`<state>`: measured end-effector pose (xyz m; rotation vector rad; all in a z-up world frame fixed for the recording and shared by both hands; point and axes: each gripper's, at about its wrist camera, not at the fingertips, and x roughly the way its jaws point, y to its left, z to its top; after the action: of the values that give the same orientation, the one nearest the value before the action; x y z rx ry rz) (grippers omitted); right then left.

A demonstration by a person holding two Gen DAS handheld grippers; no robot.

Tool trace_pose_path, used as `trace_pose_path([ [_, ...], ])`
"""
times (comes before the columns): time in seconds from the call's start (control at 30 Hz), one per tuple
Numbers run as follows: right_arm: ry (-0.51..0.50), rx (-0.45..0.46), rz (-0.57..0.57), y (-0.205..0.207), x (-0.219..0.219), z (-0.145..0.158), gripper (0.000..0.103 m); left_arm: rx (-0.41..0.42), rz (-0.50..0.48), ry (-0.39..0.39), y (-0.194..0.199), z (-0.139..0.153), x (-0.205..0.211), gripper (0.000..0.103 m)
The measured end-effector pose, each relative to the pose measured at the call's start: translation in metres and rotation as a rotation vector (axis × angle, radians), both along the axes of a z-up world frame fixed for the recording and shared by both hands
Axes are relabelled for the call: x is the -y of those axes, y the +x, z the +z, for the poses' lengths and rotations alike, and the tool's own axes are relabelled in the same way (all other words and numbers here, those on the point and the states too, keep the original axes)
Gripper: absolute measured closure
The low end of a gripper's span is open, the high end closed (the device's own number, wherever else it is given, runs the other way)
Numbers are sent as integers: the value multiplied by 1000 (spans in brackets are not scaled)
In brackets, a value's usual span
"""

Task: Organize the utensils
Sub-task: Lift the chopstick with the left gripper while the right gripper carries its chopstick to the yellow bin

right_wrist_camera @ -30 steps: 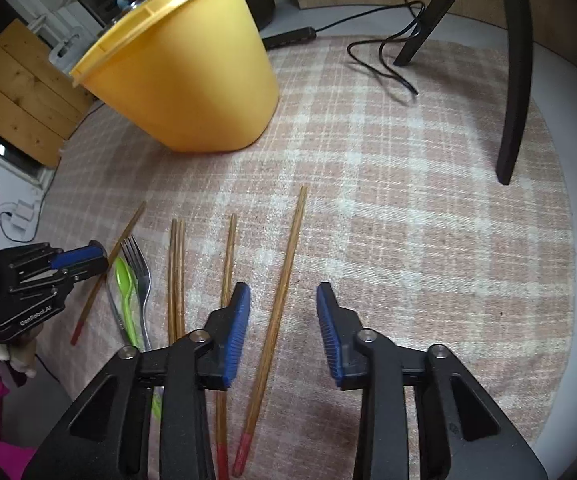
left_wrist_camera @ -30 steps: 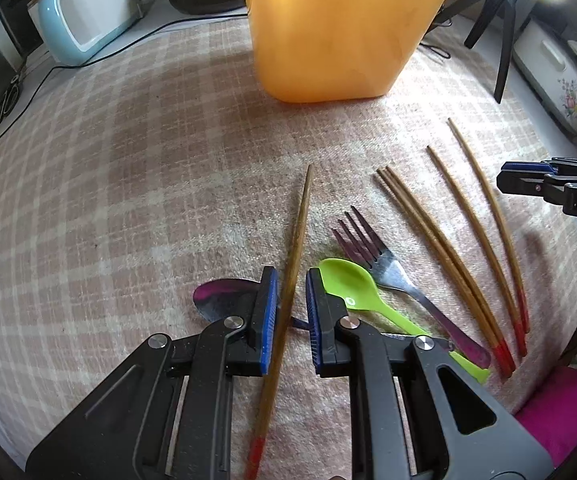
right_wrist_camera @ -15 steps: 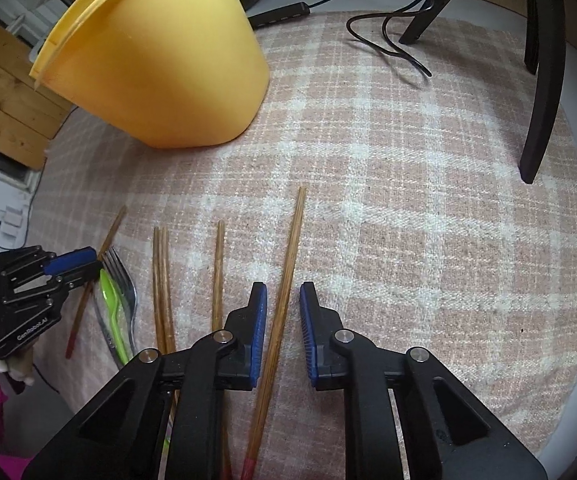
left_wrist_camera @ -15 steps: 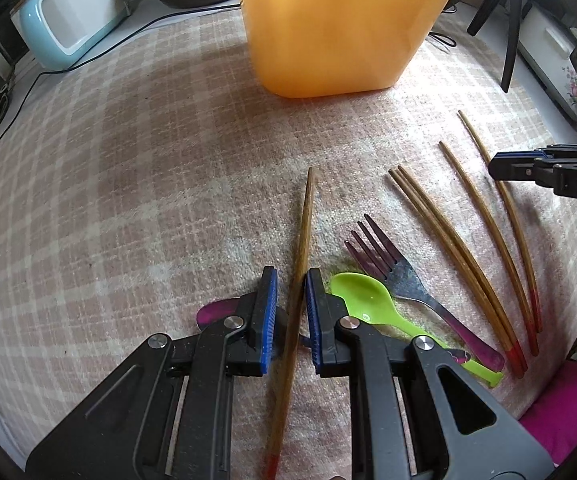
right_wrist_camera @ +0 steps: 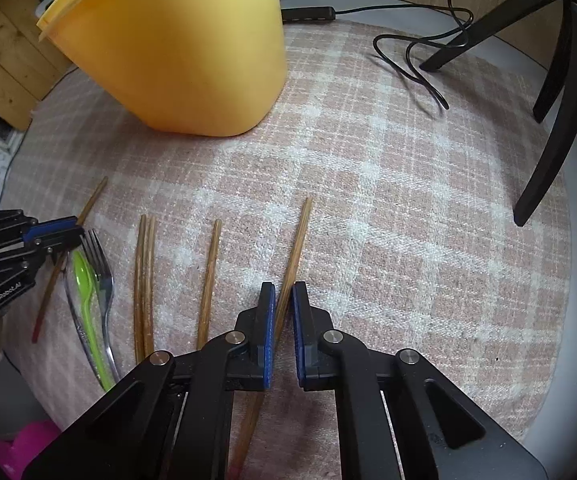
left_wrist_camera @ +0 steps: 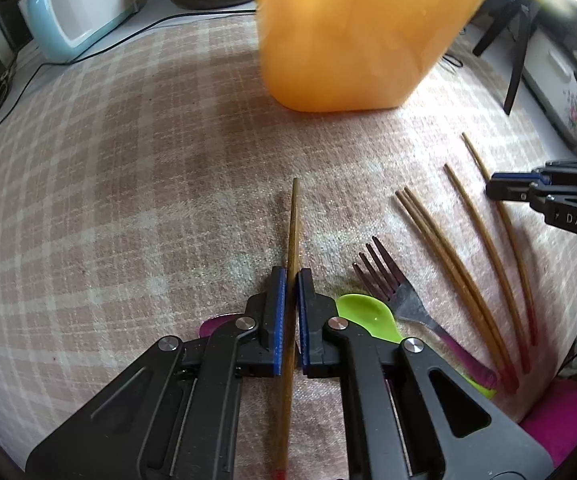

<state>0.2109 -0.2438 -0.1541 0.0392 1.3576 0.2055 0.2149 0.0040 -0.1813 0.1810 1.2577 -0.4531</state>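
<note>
Wooden chopsticks pinched, one in each gripper, on a plaid-covered desk.

Five thin brown wooden chopsticks with red ends lie on the pink-and-cream plaid cloth (right_wrist_camera: 388,184) over the desk. The left gripper (left_wrist_camera: 292,276) has its blue-padded fingers pressed onto the leftmost chopstick (left_wrist_camera: 294,224); the right gripper (right_wrist_camera: 284,292) has its fingers pressed onto the rightmost chopstick (right_wrist_camera: 298,236). Between them rest a touching pair of chopsticks (right_wrist_camera: 144,264) and one single chopstick (right_wrist_camera: 210,276). Beside the left gripper lie one metal fork (left_wrist_camera: 392,284), one lime-green plastic spoon (left_wrist_camera: 364,316) and one shiny metal spoon (left_wrist_camera: 212,324) with a purple sheen, mostly hidden by the fingers. One tall orange plastic tub (right_wrist_camera: 184,56) stands upright beyond the utensils. One pale blue toaster (left_wrist_camera: 76,12) sits at the far left edge.
</note>
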Motion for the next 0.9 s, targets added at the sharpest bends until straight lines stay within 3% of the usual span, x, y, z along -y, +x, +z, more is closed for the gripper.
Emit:
trace_pose_path([
  [0.4,93,39,-63,-3,12,13,98,51,73,-75,-7,28,-11,100],
  [0.9,141,212,-32,-32,5,81,99,151,114,-176,-29,83,-22,100],
])
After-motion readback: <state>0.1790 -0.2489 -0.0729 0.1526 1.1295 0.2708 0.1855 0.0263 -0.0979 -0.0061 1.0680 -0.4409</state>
